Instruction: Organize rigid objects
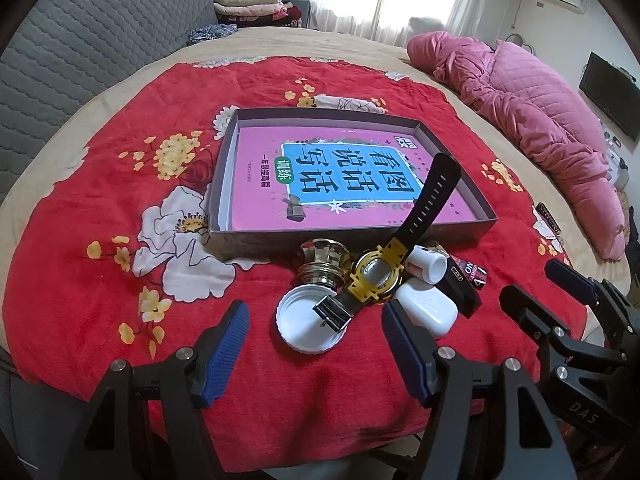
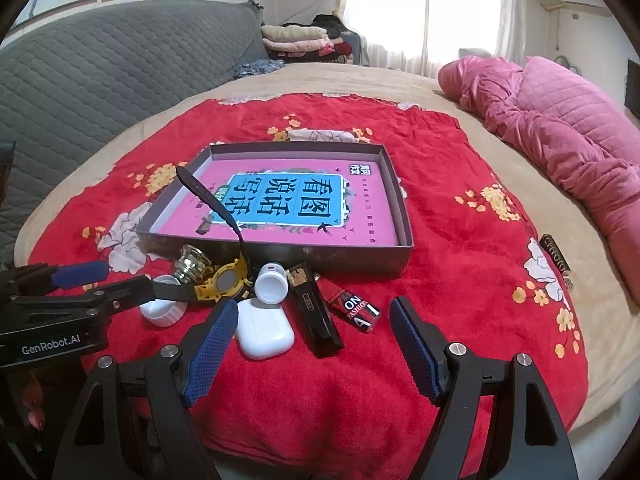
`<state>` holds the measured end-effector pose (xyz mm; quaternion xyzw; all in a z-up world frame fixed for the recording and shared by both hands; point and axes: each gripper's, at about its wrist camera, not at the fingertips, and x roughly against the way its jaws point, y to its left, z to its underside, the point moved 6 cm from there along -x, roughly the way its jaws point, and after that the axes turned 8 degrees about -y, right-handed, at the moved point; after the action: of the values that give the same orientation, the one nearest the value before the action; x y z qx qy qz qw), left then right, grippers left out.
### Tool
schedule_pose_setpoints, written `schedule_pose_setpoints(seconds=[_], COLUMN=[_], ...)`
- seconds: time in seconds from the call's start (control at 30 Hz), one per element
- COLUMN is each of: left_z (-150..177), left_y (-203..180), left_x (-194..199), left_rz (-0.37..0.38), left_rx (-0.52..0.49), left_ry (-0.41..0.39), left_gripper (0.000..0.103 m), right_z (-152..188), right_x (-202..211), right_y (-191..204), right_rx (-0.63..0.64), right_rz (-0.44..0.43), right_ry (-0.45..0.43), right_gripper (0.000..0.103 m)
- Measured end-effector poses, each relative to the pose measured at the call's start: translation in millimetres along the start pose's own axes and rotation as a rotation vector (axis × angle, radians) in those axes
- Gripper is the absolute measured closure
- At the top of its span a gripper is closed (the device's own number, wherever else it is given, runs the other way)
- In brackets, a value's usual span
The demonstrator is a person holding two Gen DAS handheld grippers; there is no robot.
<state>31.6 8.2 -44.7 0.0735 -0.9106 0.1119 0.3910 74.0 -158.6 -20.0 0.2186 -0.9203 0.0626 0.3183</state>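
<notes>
A shallow grey box (image 1: 256, 242) (image 2: 352, 258) with a pink book flat inside lies on the red flowered blanket. Clustered in front of it are a yellow watch (image 1: 376, 276) (image 2: 224, 280) with a black strap sticking up, a shiny metal knob (image 1: 324, 266) (image 2: 192, 266), a white lid (image 1: 298, 330) (image 2: 164, 310), a white earbud case (image 1: 426, 308) (image 2: 264, 330), a small white bottle (image 1: 428, 266) (image 2: 272, 286), a black case (image 1: 460, 290) (image 2: 316, 314) and a red-black packet (image 1: 474, 272) (image 2: 356, 308). My left gripper (image 1: 316, 344) (image 2: 128, 278) is open before the lid. My right gripper (image 2: 314, 344) (image 1: 536, 284) is open before the black case.
A pink quilted duvet (image 1: 540, 120) (image 2: 568, 128) lies bunched along the bed's right side. A small dark labelled item (image 1: 548, 216) (image 2: 556, 258) rests at the blanket's right edge. A grey padded headboard (image 2: 100, 72) stands at the left, with folded clothes (image 2: 300, 40) behind.
</notes>
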Motion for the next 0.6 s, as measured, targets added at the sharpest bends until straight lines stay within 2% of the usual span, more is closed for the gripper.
schedule_pose_setpoints(seconds=[0.6], left_z=[-1.3], left_y=[-2.0], left_x=[0.6], left_rz=[0.0], left_rx=[-0.005], left_ry=[-0.007], left_gripper=[0.035], right_z=[-2.9], right_x=[2.0], right_y=[-0.4], right_rx=[0.003], right_rz=[-0.002], right_ry=[-0.026], right_gripper=[0.024])
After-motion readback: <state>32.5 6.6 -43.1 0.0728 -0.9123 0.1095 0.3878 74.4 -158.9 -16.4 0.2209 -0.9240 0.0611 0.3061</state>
